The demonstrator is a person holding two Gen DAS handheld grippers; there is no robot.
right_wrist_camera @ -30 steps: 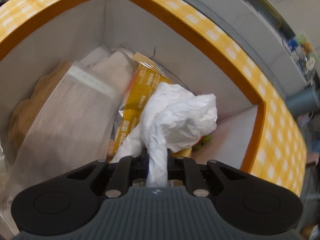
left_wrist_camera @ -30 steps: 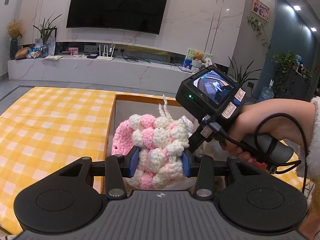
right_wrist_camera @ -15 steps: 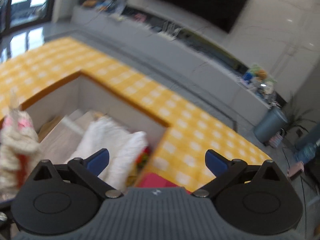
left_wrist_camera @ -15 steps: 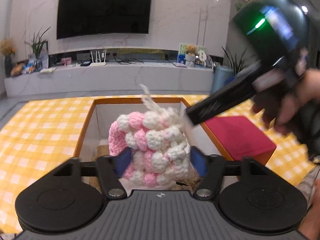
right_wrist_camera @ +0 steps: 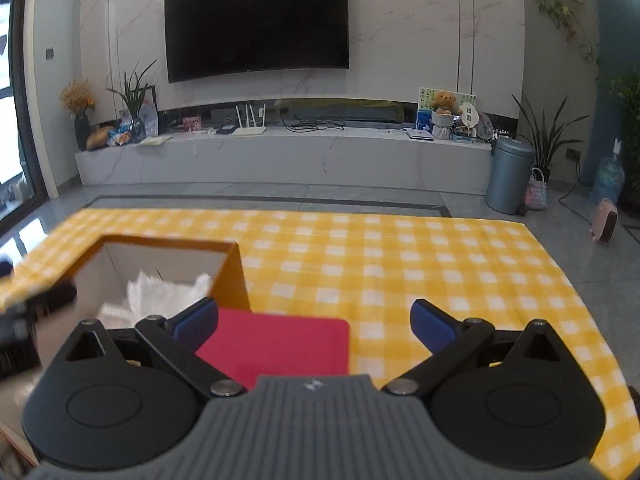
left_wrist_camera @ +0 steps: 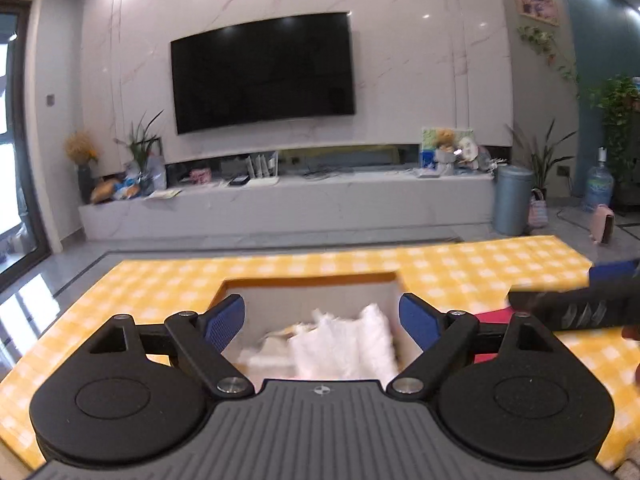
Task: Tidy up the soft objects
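An open orange box (left_wrist_camera: 308, 280) with white inner walls stands on the yellow checked table. A crumpled white plastic bag (left_wrist_camera: 344, 344) lies on top of other soft things inside it; it also shows in the right wrist view (right_wrist_camera: 160, 294). My left gripper (left_wrist_camera: 322, 322) is open and empty just above the box. My right gripper (right_wrist_camera: 314, 322) is open and empty, to the right of the box (right_wrist_camera: 234, 270), over a red flat lid (right_wrist_camera: 280, 344). The pink and white crocheted piece is out of view.
The yellow checked tablecloth (right_wrist_camera: 400, 264) covers the table around the box. The other gripper's dark body (left_wrist_camera: 576, 304) shows at the right edge of the left wrist view. A TV wall and a low cabinet (right_wrist_camera: 280, 152) stand beyond the table.
My left gripper opened and let go of the pink and white crocheted piece, which is no longer visible. My right gripper released the white bag into the box and drew back to the right.
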